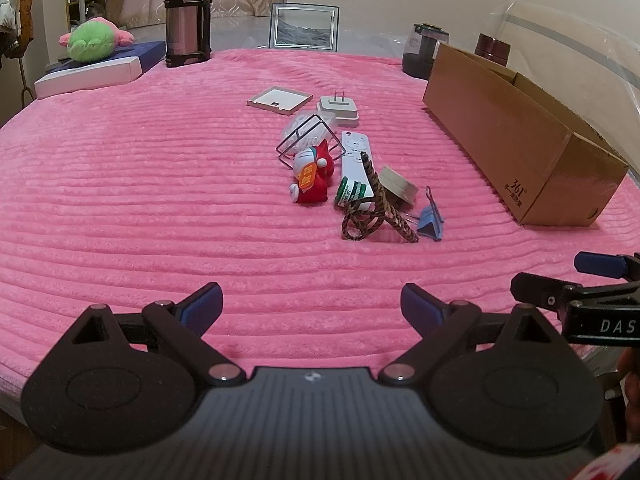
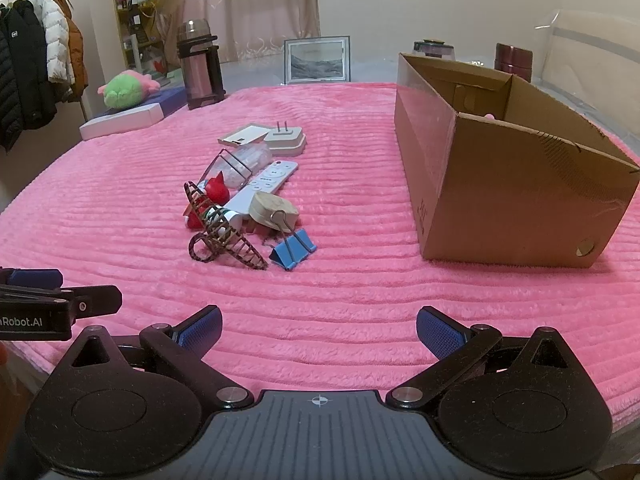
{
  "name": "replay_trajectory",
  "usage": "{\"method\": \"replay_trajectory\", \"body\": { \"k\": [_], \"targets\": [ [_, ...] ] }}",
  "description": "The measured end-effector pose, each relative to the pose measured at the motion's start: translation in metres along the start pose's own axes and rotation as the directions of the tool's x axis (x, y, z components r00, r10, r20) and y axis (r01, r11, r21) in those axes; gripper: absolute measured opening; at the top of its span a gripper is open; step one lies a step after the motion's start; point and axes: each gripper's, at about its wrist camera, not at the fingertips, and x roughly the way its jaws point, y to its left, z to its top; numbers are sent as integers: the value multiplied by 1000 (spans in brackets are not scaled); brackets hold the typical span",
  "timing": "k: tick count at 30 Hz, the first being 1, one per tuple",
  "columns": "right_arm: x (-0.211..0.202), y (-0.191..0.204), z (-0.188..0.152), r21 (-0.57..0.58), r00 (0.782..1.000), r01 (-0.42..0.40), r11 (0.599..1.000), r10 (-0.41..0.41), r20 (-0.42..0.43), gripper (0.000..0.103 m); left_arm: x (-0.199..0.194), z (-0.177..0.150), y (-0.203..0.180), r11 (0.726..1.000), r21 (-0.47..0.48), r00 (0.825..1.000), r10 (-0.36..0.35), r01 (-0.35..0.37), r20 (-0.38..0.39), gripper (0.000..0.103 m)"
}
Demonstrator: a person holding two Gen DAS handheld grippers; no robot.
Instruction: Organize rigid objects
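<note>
Both claws, left [image 1: 312, 304] and right [image 2: 319, 326], gape empty, clutter pile [image 1: 352, 176] well ahead.

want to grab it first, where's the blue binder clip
In both wrist views the blue metal binder clip lies at the pile's near end, beside the brown patterned hair claw, left of the cardboard box.

Cardboard box [image 1: 520, 152] — on its end face near the right edge of the pink blanket [image 1: 160, 200], "361°" is printed above a line of characters too small to read. Right gripper [image 1: 592, 280] — white letters "DAS" on its black body, cut off by the frame edge. Left gripper [image 2: 60, 288] — white lettering "nRobot.AI" along its side, the start cropped.
</note>
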Motion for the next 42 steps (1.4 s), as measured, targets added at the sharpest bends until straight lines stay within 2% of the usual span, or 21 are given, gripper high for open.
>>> {"method": "replay_trajectory", "body": {
  "k": [15, 27, 30, 42],
  "targets": [
    [11, -4, 0, -29, 1000, -10, 1000, 10, -7, 101, 12, 2, 4, 1000, 12, 1000, -23, 23, -1, 92],
    [37, -4, 5, -121, 997, -80, 989, 79, -11, 100, 41, 18, 5, 997, 28, 997, -76, 76, -5, 90],
    [47, -3, 8, -155, 995, -103, 983, 101, -19, 90, 49, 23, 4, 995, 32, 996, -90, 91, -8, 90],
    [92, -1, 23, -259, 988, -150, 954, 150, -19, 64, 81, 39, 4, 987, 47, 988, -151, 151, -11, 84]
  ]
}}
